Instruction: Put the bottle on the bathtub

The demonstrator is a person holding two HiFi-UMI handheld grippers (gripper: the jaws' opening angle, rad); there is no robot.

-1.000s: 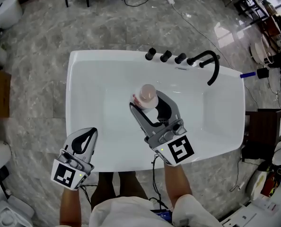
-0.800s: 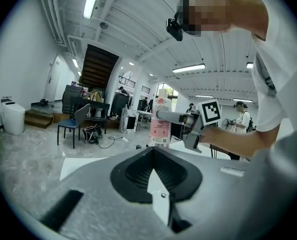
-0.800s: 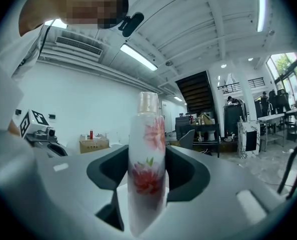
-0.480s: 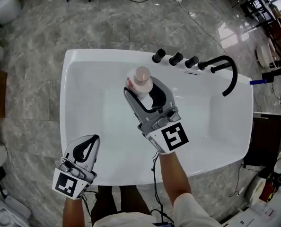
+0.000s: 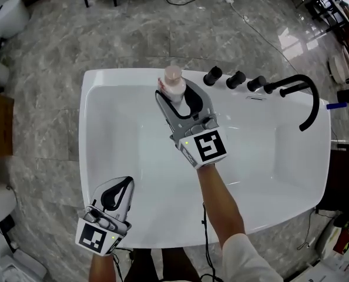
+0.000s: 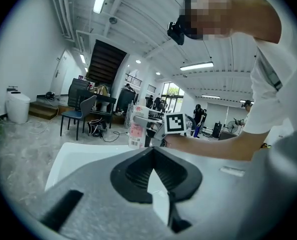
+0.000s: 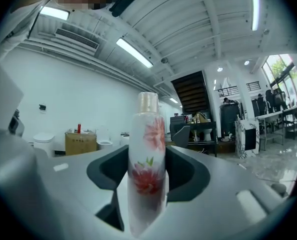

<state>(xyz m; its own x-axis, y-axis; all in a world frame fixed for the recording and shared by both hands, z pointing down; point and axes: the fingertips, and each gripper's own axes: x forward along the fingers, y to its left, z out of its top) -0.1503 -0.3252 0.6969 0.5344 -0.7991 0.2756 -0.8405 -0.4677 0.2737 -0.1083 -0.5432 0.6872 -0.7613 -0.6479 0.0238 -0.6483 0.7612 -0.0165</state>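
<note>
1. The right gripper (image 5: 177, 96) was clamped on the bottle (image 5: 173, 79), its jaws pressed against either side of the body below the cap, and the bottle stood upright between them
2. The bottle was held over the far rim of the bathtub (image 5: 104, 75), just left of the three black knobs (image 5: 235, 79) and well apart from the curved spout (image 5: 302, 101); whether its base touched the rim could not be told from above
3. The left gripper (image 5: 120, 188) hung over the near edge of the tub with its jaws pressed together and nothing between them
4. The bottle looked slender and tall for its base, with a smooth, glossy, flower-printed wall and a pale cap, so it was probably light, stiff and rather slippery
5. The middle of the body, where the jaws sat, seemed the right place to hold it: the cap looked too narrow and might turn
6. Being narrow, it would likely tip on the rim unless set down flat and released gently
</note>
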